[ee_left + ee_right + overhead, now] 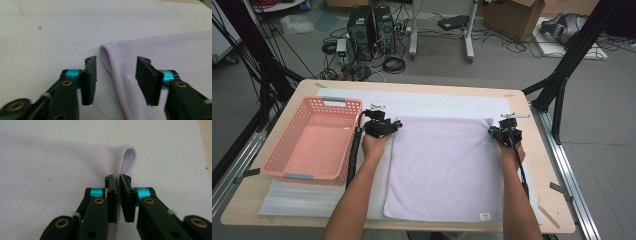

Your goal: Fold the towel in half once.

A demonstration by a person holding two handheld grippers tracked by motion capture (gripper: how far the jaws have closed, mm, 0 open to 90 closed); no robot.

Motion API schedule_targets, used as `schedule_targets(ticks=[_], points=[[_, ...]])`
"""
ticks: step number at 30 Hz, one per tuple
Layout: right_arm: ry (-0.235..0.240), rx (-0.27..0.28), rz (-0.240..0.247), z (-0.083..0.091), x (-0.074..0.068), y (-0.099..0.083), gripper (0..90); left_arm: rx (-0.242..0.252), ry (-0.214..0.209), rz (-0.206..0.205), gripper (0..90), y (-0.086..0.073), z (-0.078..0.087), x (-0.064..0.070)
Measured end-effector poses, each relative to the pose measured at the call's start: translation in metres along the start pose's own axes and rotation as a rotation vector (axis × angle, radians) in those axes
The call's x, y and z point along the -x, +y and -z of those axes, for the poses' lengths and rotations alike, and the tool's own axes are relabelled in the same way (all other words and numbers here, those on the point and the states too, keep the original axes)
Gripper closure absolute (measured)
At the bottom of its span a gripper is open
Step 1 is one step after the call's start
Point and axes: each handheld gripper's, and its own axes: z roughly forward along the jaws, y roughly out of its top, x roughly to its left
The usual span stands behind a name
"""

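A: Right gripper (118, 192): jaws pinched on the hem of the lilac towel (444, 165) at its far right corner; the corner loops up just past the tips.

B: Left gripper (116, 75)?

A: Jaws spread wide, straddling the towel's far left corner, one jaw over bare mat, one over cloth. Nothing clamped. The towel lies flat at the table's middle, a small label near its front edge.

B: Surroundings?

A: Pink basket (314, 137) just left of the left hand, apart from the towel. Nothing blocks either gripper.

B: Surface, room?

A: White mat (422, 102) on a pale wooden table (539, 165). Beyond: grey floor, cables, two black computer towers (372, 30), a cardboard box (512, 17).
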Motion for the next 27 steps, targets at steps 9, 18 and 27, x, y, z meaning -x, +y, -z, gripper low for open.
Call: schedule_targets(ticks=[9, 18, 27], points=[[0.125, 0.082, -0.064, 0.038, 0.011, 0.007, 39.6, 0.071, -0.105, -0.035, 27.3, -0.006, 0.023, 0.004], [0.214, 0.140, 0.106, 0.089, 0.008, -0.025, 29.8, 0.128, -0.218, -0.114, 20.1, -0.013, 0.056, 0.027], [0.260, 0.219, 0.130, 0.119, 0.003, -0.058, 18.4, 0.162, -0.279, -0.144, 21.8, -0.026, 0.074, 0.041]])
